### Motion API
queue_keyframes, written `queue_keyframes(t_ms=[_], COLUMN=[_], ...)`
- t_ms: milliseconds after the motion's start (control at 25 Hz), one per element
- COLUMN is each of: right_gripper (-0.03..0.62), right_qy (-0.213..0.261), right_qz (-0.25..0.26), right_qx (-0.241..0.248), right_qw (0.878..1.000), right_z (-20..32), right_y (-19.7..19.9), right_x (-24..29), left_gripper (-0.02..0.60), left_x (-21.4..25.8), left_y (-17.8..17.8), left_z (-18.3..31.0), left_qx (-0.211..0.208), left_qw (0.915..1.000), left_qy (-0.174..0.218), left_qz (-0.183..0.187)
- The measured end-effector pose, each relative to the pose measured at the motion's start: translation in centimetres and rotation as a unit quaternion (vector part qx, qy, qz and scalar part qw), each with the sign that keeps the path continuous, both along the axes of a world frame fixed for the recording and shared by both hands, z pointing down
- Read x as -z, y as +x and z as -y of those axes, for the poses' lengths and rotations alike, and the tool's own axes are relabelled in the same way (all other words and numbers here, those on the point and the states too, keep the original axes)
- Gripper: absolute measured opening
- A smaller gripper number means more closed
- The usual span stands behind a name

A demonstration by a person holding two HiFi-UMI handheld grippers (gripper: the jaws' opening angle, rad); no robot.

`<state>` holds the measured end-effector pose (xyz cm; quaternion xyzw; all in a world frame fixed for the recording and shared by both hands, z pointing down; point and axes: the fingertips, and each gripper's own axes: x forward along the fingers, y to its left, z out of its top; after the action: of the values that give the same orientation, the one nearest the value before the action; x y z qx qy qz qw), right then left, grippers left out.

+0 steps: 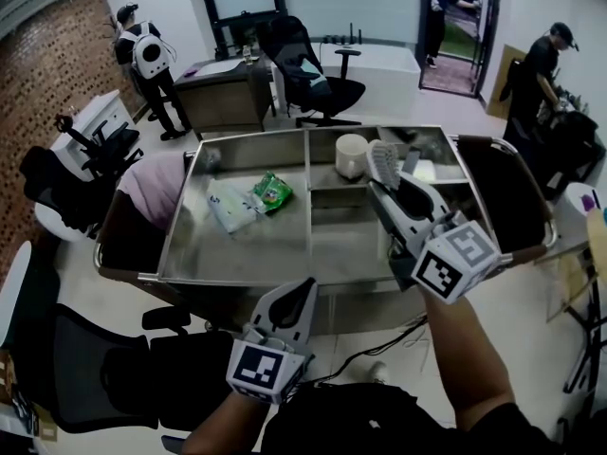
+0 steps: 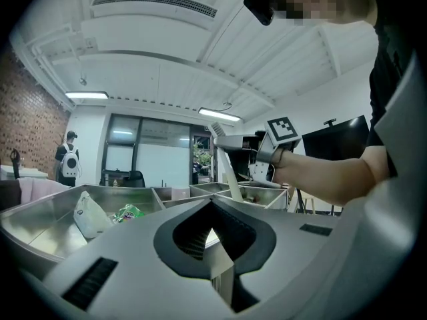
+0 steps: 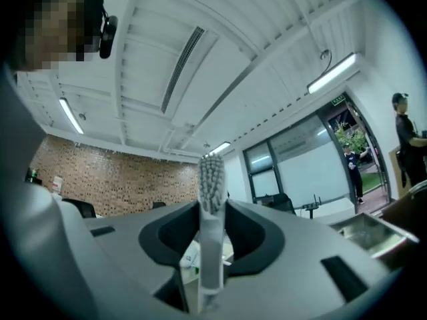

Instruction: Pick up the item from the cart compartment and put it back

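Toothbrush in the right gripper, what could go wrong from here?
The right gripper pinches the toothbrush only by its thin handle, so it may pivot or slip out. It hangs over the cart near the cup and a divider, so it could knock the cup or land in the wrong compartment.

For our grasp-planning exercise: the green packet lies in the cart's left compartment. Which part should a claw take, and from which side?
Probably take the green packet by its right edge, from above: it lies low on the cart floor, and the white pouch crowds its left side.
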<state>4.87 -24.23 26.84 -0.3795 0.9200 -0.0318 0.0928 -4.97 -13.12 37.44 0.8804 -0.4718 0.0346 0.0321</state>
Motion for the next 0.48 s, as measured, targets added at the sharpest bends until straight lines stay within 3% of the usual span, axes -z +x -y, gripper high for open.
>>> queue_keyframes(t_ms=[240, 480], right_gripper=[0.143, 0.143], right_qy=[0.026, 0.017], right_qz=[0.032, 0.023], right_qx=[0.023, 0.028], right_qw=[0.999, 0.999], right_z=[-3.6, -7.0], right_y=[0.3, 1.4], right_x=[4.0, 3.1], left_gripper=[0.001, 0.001], left_x=[-0.1, 0.6], left_y=[-0.1, -0.1], left_z=[0.0, -0.3], left_qx=[0.001, 0.002], left_qw=[1.0, 0.9999], left_qy=[-0.002, 0.004], left_qz=[-0.004, -0.01])
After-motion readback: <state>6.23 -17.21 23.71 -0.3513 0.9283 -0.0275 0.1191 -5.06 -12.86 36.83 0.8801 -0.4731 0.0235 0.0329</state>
